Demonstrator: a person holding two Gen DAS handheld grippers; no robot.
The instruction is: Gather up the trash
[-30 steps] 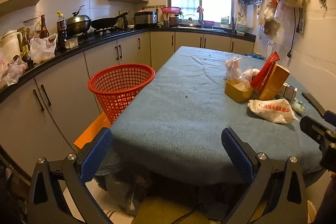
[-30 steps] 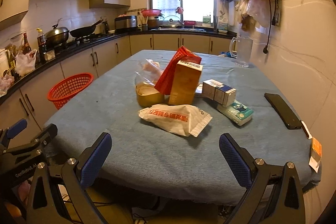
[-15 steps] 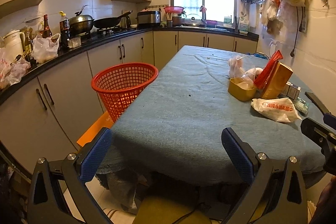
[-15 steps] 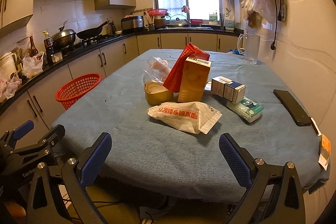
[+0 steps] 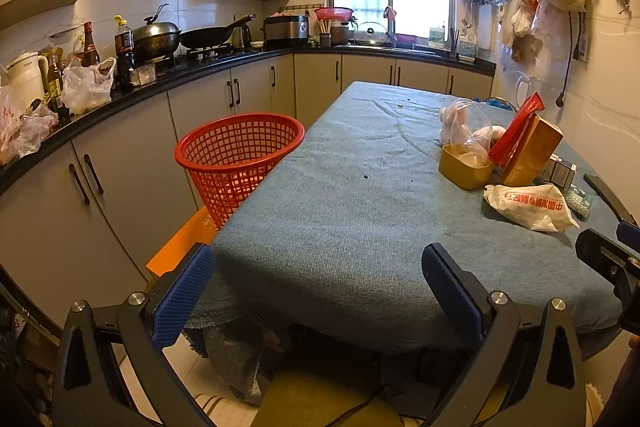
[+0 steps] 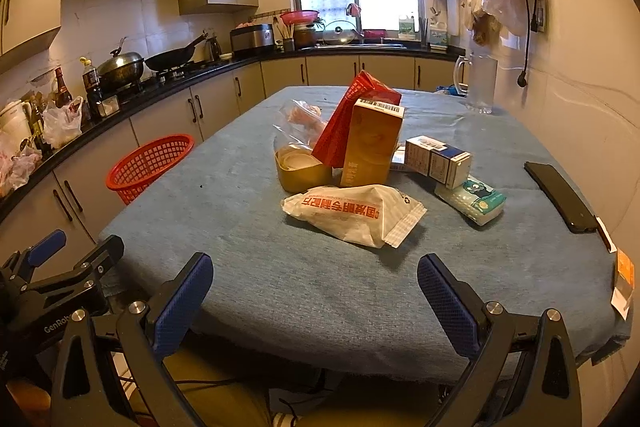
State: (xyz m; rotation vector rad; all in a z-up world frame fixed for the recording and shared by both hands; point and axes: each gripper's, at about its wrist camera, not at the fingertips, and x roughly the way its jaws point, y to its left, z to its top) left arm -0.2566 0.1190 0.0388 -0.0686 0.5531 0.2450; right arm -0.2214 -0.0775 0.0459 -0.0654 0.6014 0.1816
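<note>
Right wrist view, read from left to right. Left gripper: seen side-on at the near left corner of the table, jaws spread, holding nothing. Red mesh basket: stands off the table's left edge, below tabletop level, apparently the receptacle. Right gripper: blue pads wide apart over the near edge, empty. Gold tub with a clear plastic bag slumped behind it: the bag would be limp and slippery, best pinched at a gathered fold. White wrapper: printed in red, it lies nearest the right gripper, toward the middle of the tabletop, just in front of the tub; it looks light, soft and crinkly, so a grip on the flat crimped end at its right should hold better than one on the puffed body. Gold carton with a red packet leaning against it: upright, probably stiff and light, and easily toppled. Small boxes and tissue pack: right of centre. Phone: near the right edge, likely not trash. Glass jug: far right corner.
</note>
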